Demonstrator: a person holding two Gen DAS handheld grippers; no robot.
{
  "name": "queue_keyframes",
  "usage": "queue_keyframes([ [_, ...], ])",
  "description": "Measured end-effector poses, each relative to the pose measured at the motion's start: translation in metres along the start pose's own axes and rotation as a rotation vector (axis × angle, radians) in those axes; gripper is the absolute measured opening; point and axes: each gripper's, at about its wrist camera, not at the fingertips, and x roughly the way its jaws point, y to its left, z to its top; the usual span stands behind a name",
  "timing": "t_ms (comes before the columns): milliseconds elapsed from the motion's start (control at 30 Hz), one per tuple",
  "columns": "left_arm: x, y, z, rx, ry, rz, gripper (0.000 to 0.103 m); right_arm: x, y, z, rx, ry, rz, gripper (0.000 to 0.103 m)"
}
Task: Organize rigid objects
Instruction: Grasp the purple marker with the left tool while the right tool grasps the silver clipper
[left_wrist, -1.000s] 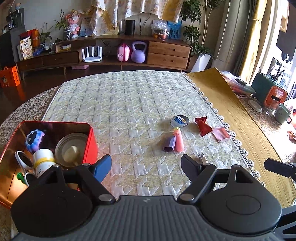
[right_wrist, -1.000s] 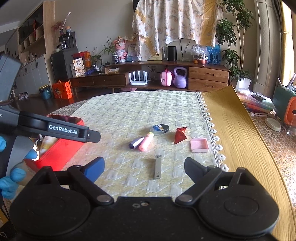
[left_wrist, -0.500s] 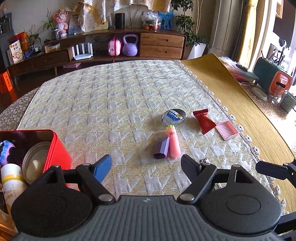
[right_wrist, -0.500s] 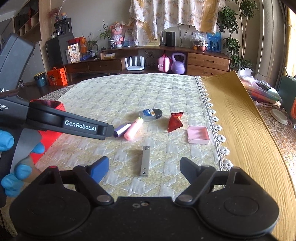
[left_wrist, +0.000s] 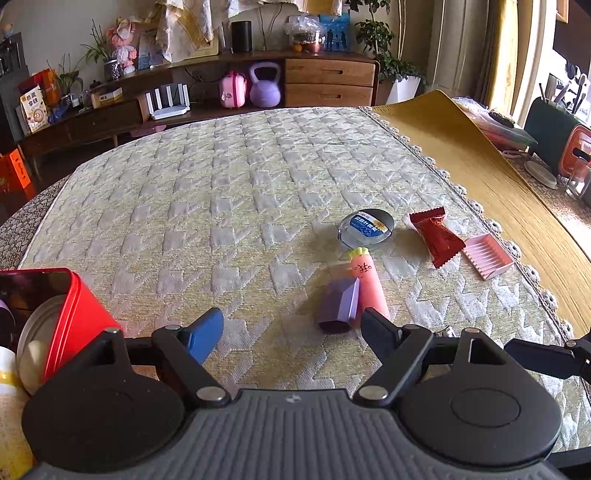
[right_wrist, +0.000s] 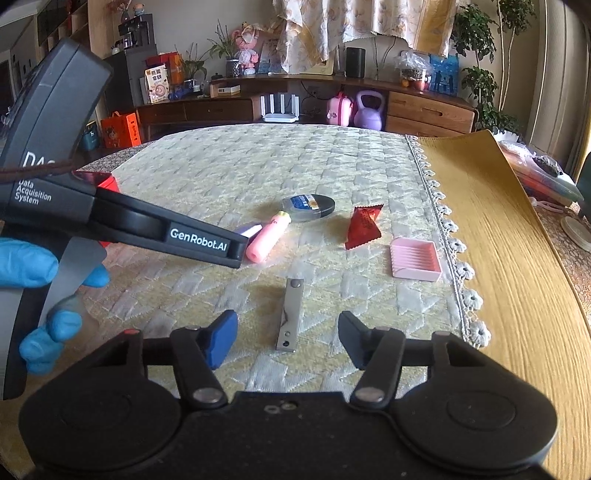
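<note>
My left gripper (left_wrist: 291, 334) hangs spread and empty beside the purple faceted block (left_wrist: 338, 304), which touches the pink carrot-shaped tube (left_wrist: 367, 286); closing carelessly could nudge both. My right gripper (right_wrist: 288, 338), likewise spread, straddles flat metal nail clippers (right_wrist: 290, 314).

bright daylight from the window side at right, soft shadows falling left of objects, strong fisheye bending at edges, slight blur on right tablecloth (right_wrist: 509, 280) edge.

We count one round tin (right_wrist: 308, 207), one red packet (right_wrist: 362, 228), one pink tray (right_wrist: 416, 263), one pink tube (right_wrist: 267, 237), one purple block (left_wrist: 339, 305), one metal clipper (right_wrist: 290, 314), one red box (left_wrist: 75, 314).
</note>
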Motion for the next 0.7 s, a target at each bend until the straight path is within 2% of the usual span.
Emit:
queue_keyframes([
  [100,0.004,-0.001,0.000,0.001,-0.003,-0.006,0.081,0.005,0.001,0.001,-0.006,0.005,0.000,0.052],
  [200,0.008,-0.004,0.000,0.012,-0.007,-0.013,0.075,0.009,0.003,0.002,-0.014,0.007,-0.002,0.045],
  [433,0.010,-0.008,0.001,0.023,-0.028,-0.039,0.048,0.014,0.002,0.004,-0.018,0.003,-0.020,0.033],
  [500,0.011,-0.007,0.002,0.020,-0.032,-0.046,0.033,0.015,0.002,0.004,-0.020,0.002,-0.023,0.030],
  [667,0.011,-0.006,0.004,0.013,-0.033,-0.061,0.024,0.016,0.004,0.004,-0.022,0.000,-0.030,0.022],
  [700,0.010,-0.006,0.003,0.013,-0.033,-0.062,0.022,0.016,0.004,0.005,-0.024,0.000,-0.033,0.018],
])
